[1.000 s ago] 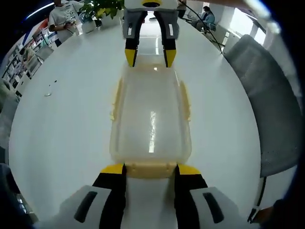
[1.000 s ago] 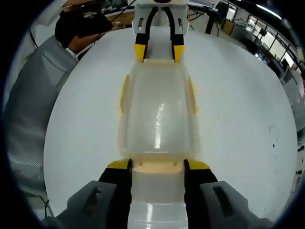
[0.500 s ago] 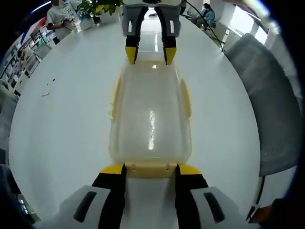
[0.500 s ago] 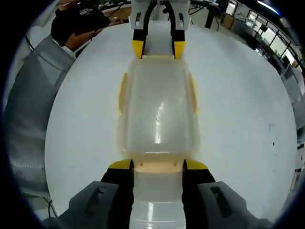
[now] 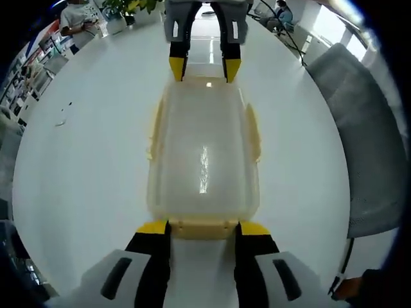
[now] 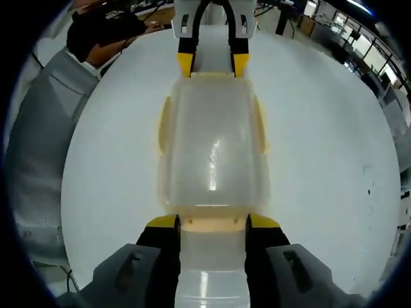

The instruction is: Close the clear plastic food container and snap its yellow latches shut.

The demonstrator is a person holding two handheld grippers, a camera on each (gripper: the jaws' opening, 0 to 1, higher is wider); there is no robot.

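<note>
One clear plastic food container (image 5: 203, 157) lies on the round white surface (image 5: 83, 160), lid on, between the two grippers, which face each other along its length. Four yellow latches show: one on each long side (image 5: 154, 131) (image 5: 253, 131) and one at each short end. In the left gripper view, the left gripper (image 5: 203, 228) has its yellow-tipped jaws set apart on either side of the near end latch (image 5: 203, 227), just beside it. I cannot tell whether they press on it. The right gripper (image 5: 204, 68) stands at the far end in the same way. In the right gripper view, the right gripper (image 6: 213, 222) straddles its near latch (image 6: 213, 224), and the left gripper (image 6: 213, 64) sits at the far end.

Around the surface: a grey chair (image 5: 363, 141) to one side, a potted plant (image 5: 128, 8) and a standing person (image 5: 76, 22) at the far edge, and a small bit of litter (image 5: 61, 122) well apart from the container. A seated person in dark clothes (image 6: 106, 32) is near the chair (image 6: 38, 147).

Compared with a second ago, both grippers and the container hold nearly the same positions; the far gripper sits slightly higher in each view.
</note>
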